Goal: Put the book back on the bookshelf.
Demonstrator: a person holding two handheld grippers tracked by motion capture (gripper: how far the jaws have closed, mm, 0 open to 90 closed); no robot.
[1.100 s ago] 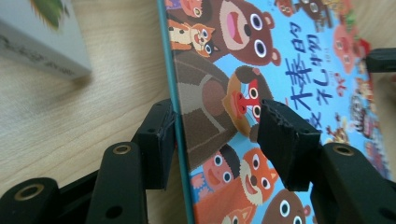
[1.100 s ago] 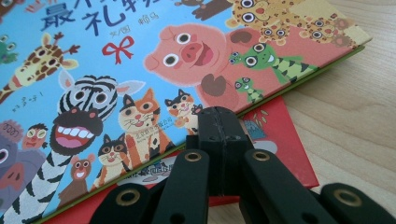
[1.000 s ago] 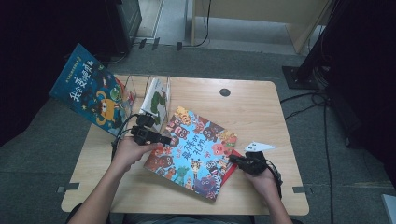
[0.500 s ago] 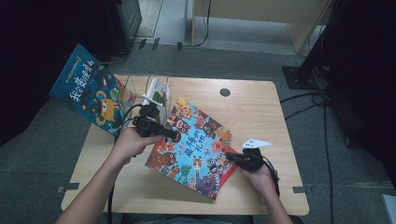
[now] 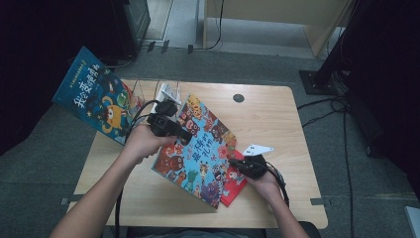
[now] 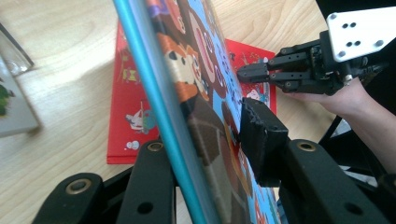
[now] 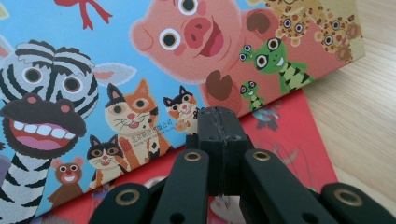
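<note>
The left gripper (image 6: 205,154) had its jaws straddling the top edge of the animal picture book (image 5: 200,144), one on the back cover and one on the front; they had just been closing on it, and the pad (image 6: 254,128) on the cover side lay against the printed animals, so the book seemed clamped. The right gripper (image 7: 218,122) had its jaws pressed fully together with nothing between them, the tips resting against the book's lower front cover near a little cat; in the high view it (image 5: 233,163) sat at the book's lower right side. The book stood tilted up off the tabletop (image 5: 277,114) near its middle, its upper edge raised towards the left rear corner, its lower edge down over a red book (image 5: 233,179) lying flat near the front right. Beyond, a wire rack (image 5: 166,91) stood at the rear left edge, and a blue book (image 5: 94,99) leaned out past the left edge. To do this lift well, I judged the left grip should stay deep on the edge so the cover could not twist; the closed right tips should only steady the low side, not push, lest the red book slide.
</note>
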